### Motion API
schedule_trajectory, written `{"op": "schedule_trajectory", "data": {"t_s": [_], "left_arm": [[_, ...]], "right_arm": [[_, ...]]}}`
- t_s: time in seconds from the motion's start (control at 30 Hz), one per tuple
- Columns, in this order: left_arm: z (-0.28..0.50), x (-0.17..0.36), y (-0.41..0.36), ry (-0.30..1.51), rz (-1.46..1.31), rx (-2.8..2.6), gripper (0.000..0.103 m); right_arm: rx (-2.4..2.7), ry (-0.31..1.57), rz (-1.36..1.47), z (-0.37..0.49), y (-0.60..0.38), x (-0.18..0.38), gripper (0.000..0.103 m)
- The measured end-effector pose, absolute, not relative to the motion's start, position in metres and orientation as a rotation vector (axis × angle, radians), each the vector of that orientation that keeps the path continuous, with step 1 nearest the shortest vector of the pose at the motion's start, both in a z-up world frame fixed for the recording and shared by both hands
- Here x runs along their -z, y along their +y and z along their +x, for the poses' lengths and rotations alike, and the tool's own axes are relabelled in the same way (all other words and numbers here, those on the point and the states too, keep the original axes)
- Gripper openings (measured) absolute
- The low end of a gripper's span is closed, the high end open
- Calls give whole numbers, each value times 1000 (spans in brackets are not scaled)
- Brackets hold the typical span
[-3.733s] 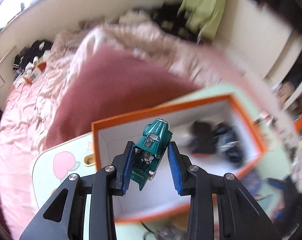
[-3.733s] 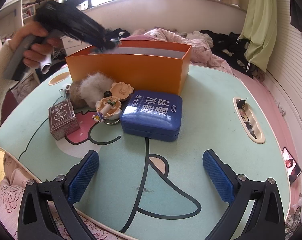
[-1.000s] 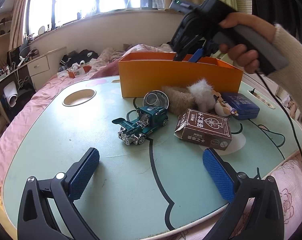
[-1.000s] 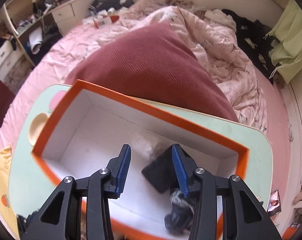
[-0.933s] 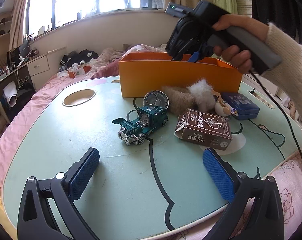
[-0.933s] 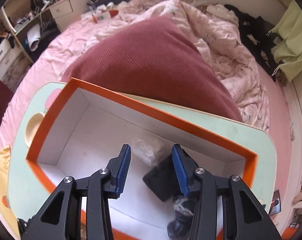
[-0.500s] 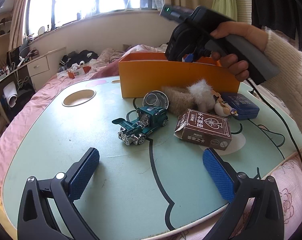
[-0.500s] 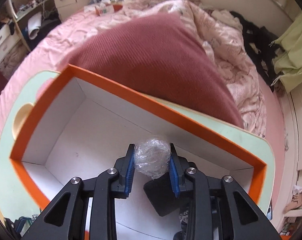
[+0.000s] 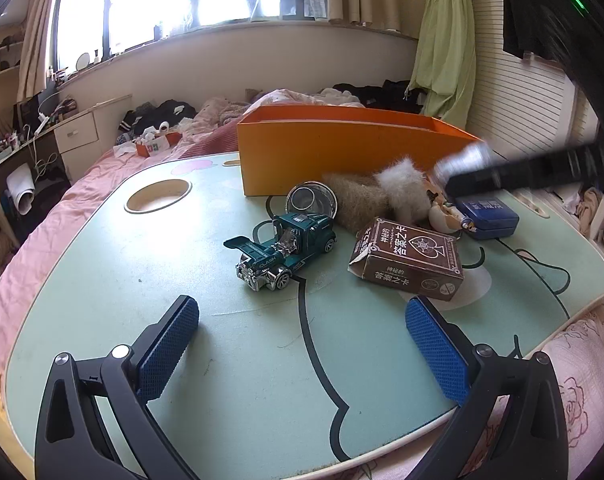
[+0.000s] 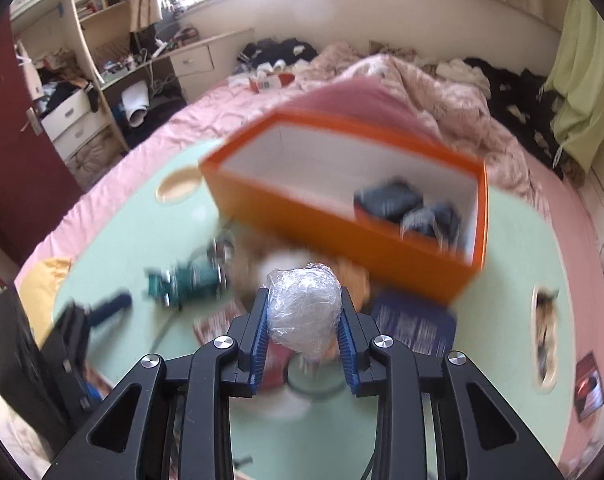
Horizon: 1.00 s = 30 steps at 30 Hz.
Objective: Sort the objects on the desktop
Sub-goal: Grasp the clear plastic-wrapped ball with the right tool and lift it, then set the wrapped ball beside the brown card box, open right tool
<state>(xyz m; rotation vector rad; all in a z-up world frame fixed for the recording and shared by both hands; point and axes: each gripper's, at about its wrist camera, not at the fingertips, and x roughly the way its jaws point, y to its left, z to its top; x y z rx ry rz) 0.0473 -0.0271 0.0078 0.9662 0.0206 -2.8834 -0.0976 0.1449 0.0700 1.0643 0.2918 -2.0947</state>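
Note:
My right gripper [image 10: 304, 320] is shut on a crumpled clear plastic ball [image 10: 304, 312] and holds it above the green table, in front of the orange box [image 10: 342, 216]. In the left wrist view the ball [image 9: 464, 160] shows blurred at the right, by the box [image 9: 342, 148]. My left gripper [image 9: 302, 344] is open and empty, low over the table's near edge. In front of it lie a teal toy car [image 9: 283, 250] and a brown card box [image 9: 408, 260].
A furry toy [image 9: 378, 196], a small metal cup [image 9: 310, 204], a blue case [image 9: 486, 212] and a small figure [image 9: 442, 212] lie before the box. Dark items [image 10: 410, 208] sit inside the box. A round hole [image 9: 158, 196] is in the table. A bed lies beyond.
My right gripper closed on the plastic ball inside the box, lifted it out and drew back over the table. My left gripper has stayed still and open.

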Motion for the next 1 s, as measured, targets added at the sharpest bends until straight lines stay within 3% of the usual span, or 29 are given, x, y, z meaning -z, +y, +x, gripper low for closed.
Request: {"op": "schedule_trajectory", "data": {"t_s": [0.13, 0.23, 0.27, 0.37, 0.6, 0.67, 0.83, 0.9, 1.0], "left_arm": [[48, -8, -27, 20, 965, 2884, 103], [48, -8, -27, 21, 965, 2884, 103], [48, -8, -27, 21, 965, 2883, 103], [48, -8, -27, 21, 966, 2883, 103], [48, -8, -27, 22, 965, 2883, 103], [48, -8, -27, 21, 964, 2882, 103], [48, -8, -27, 22, 965, 2883, 103], [47, -8, -27, 21, 964, 2884, 103], [46, -7, -27, 21, 964, 2884, 103]], "right_arm": [[2159, 266, 1009, -87, 157, -56, 30], [2181, 269, 964, -87, 154, -55, 47], [2191, 271, 945, -86, 153, -56, 58], [2219, 270, 910, -87, 155, -59, 61], [2309, 288, 827, -62, 189, -65, 81], [2326, 277, 839, -59, 198, -60, 87], [2306, 328, 999, -69, 200, -30, 88], [2289, 286, 1016, -74, 201, -27, 98], [2282, 285, 1019, -74, 202, -25, 103]]}}
